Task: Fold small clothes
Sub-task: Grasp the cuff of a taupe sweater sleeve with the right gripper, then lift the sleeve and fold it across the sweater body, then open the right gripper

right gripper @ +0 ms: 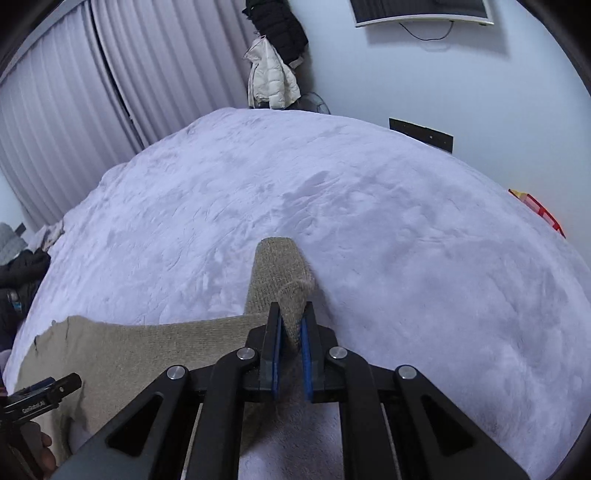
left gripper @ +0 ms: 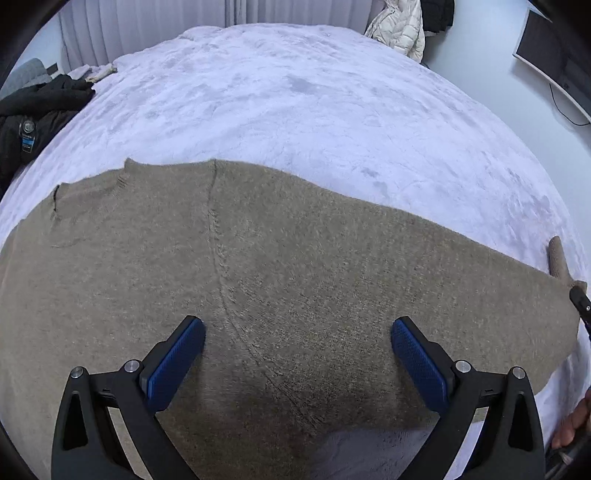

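Observation:
A beige knitted sweater [left gripper: 280,266] lies flat on a pale lilac fleece bedspread [left gripper: 280,96], its collar at the left and one sleeve stretched out to the right. My left gripper [left gripper: 297,332] hovers open over the sweater near its armpit seam, nothing between its blue pads. In the right wrist view my right gripper [right gripper: 291,317] is shut on the sleeve cuff [right gripper: 282,266], whose ribbed end sticks up between the pads. The sweater body [right gripper: 147,347] spreads to the left there. The right gripper's tip shows at the left wrist view's right edge [left gripper: 580,300].
Dark clothing [left gripper: 33,114] is heaped at the bed's left edge. A white puffer jacket [right gripper: 271,79] and a black coat hang by the far wall near the curtains [right gripper: 74,110]. A wall screen [right gripper: 421,11] and a red object [right gripper: 539,212] lie to the right.

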{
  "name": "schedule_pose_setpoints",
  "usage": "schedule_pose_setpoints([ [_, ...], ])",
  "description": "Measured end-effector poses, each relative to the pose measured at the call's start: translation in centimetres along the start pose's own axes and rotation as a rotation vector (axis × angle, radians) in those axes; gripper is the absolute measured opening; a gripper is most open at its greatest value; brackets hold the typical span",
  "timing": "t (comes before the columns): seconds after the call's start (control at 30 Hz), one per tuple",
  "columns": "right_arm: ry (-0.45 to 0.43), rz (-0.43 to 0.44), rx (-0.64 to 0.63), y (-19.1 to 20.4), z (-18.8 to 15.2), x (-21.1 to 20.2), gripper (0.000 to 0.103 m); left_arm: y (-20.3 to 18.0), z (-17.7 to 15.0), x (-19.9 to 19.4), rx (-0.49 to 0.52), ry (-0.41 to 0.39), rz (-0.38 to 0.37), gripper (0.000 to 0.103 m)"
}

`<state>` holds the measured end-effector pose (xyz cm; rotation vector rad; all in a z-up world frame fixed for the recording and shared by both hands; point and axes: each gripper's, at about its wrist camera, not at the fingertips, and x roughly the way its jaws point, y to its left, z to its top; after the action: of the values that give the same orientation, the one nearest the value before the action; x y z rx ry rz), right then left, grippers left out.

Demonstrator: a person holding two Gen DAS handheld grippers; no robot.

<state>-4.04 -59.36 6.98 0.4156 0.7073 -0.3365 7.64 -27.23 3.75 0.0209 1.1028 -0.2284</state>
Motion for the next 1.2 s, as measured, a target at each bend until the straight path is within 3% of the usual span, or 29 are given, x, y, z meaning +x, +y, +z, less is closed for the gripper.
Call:
schedule_pose_setpoints([
  [0.1,0.061,0.052,0.051,-0.7,-0.7,1.6,0.014,-0.2,-0.3,0.3,0.026,-0.004,0.016,0.102],
  [0.17,0.048,0.108,0.124,-1.8,-0.4,1.2,0.022,0.1,-0.4,0.0,0.02,-0.006,0.007,0.102],
  [0.2,0.017,0.151,0.163,-2.5,-0.3,0.4,0.037,0.3,-0.5,-0.1,0.016,-0.004,0.006,0.102],
  [0.23,-0.01,0.171,0.197,-3.2,-0.4,-0.4,0.07,0.4,-0.4,0.0,0.014,-0.002,0.005,0.102],
  [0.27,-0.021,0.178,0.225,-3.8,-0.5,-1.0,0.085,0.5,-0.5,0.0,0.013,-0.002,0.004,0.102],
  [0.3,-0.024,0.205,0.246,-4.2,-0.8,-1.5,0.092,0.6,-0.6,0.0,0.011,-0.005,0.002,0.102],
  [0.4,0.056,0.337,0.277,-4.0,-1.4,-0.7,0.092,0.2,-0.8,0.1,0.018,-0.015,0.016,0.102],
  [0.5,0.133,0.291,0.25,-2.2,-1.2,2.1,0.092,-0.2,-1.2,-0.1,0.033,-0.024,0.018,0.102],
  [0.53,0.143,0.274,0.229,-1.4,-1.0,3.1,0.082,-0.3,-1.2,-0.2,0.039,-0.024,0.021,0.102],
  [0.57,0.143,0.27,0.191,-0.5,-0.7,4.0,0.059,-0.3,-1.2,-0.3,0.043,-0.022,0.019,0.102],
  [0.6,0.168,0.252,0.151,0.5,-0.3,4.7,0.016,-0.2,-1.3,-0.4,0.045,-0.022,0.017,0.102],
  [0.63,0.184,0.203,0.124,1.3,0.1,4.8,0.016,0.0,-1.3,-0.6,0.045,-0.026,0.017,0.102],
  [0.7,0.054,0.127,0.038,3.4,1.0,2.0,0.016,0.3,-1.3,-0.8,0.04,-0.037,0.017,0.102],
  [0.77,-0.088,-0.005,-0.12,6.8,1.1,-1.1,0.019,0.5,-1.2,-0.5,0.027,-0.027,0.014,0.102],
  [0.8,-0.136,-0.079,-0.185,8.3,1.0,-1.9,0.028,0.4,-1.2,-0.3,0.023,-0.018,0.014,0.102],
  [0.83,-0.177,-0.149,-0.236,9.4,0.9,-2.7,0.06,0.4,-1.3,-0.2,0.025,-0.018,0.013,0.102],
  [0.87,-0.206,-0.201,-0.265,10.0,1.1,-3.5,0.073,0.2,-1.3,-0.2,0.031,-0.021,0.014,0.102],
  [0.9,-0.243,-0.21,-0.265,10.0,1.1,-4.4,0.093,0.1,-1.4,-0.3,0.04,-0.022,0.013,0.102],
  [0.97,-0.282,-0.147,-0.215,8.5,1.3,-5.8,0.095,-0.2,-1.4,-0.3,0.057,-0.02,0.012,0.102],
  [1.1,-0.053,-0.011,-0.073,2.6,0.7,-3.8,0.093,-0.1,-1.4,-0.3,0.054,-0.022,0.008,0.102],
  [1.2,0.127,0.285,0.127,-1.6,-1.5,-1.0,0.069,-0.4,-1.5,-0.1,0.057,-0.025,0.018,0.102],
])
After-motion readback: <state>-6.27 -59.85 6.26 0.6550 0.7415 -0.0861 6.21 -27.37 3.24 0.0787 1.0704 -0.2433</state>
